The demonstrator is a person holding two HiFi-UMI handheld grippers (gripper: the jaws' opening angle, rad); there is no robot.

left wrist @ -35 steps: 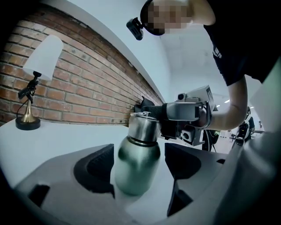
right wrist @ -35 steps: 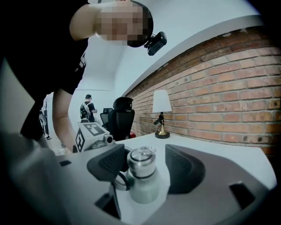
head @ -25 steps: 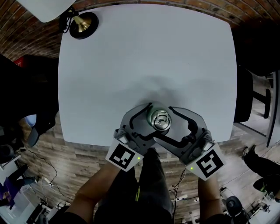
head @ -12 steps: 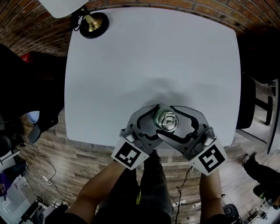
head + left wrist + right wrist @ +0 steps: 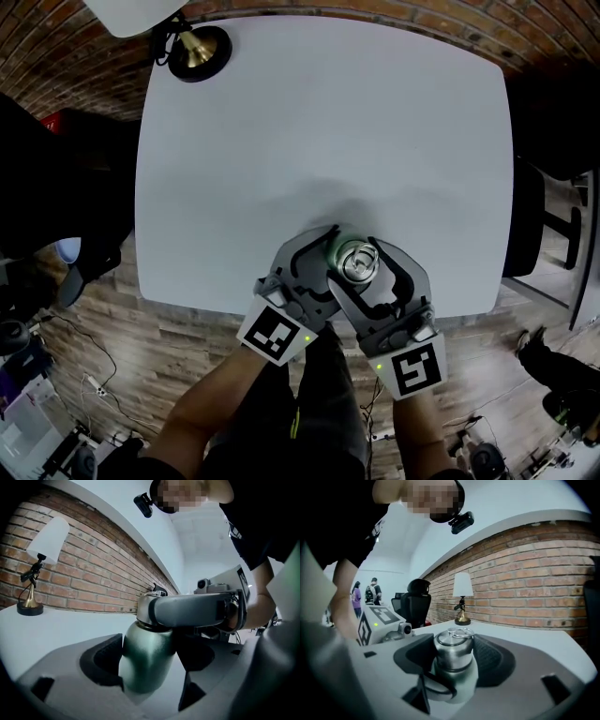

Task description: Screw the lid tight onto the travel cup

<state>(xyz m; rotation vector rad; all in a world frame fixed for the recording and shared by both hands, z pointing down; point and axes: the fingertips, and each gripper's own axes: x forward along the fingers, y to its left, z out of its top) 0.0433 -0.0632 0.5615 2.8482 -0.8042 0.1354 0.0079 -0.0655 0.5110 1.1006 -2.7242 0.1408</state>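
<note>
A dark green travel cup (image 5: 145,660) with a silver lid (image 5: 354,262) stands upright near the front edge of the white table (image 5: 328,122). My left gripper (image 5: 330,267) comes in from the lower left and is shut on the cup's body, which fills the space between its jaws in the left gripper view. My right gripper (image 5: 366,265) comes in from below right. Its jaws have just been closing with the lid (image 5: 453,648) between them, and its pads now lie against both sides of the lid. One right jaw crosses the cup's top as a grey bar (image 5: 192,609).
A lamp with a brass base (image 5: 192,47) stands at the table's far left corner, before a brick wall. The table's front edge runs just below the cup. A black office chair (image 5: 415,604) and some people (image 5: 370,592) are in the background.
The right gripper has swung clockwise around the cup, its marker cube moving from lower right towards the bottom middle. Its jaws have drawn in on the lid. The left gripper and cup stayed put.
</note>
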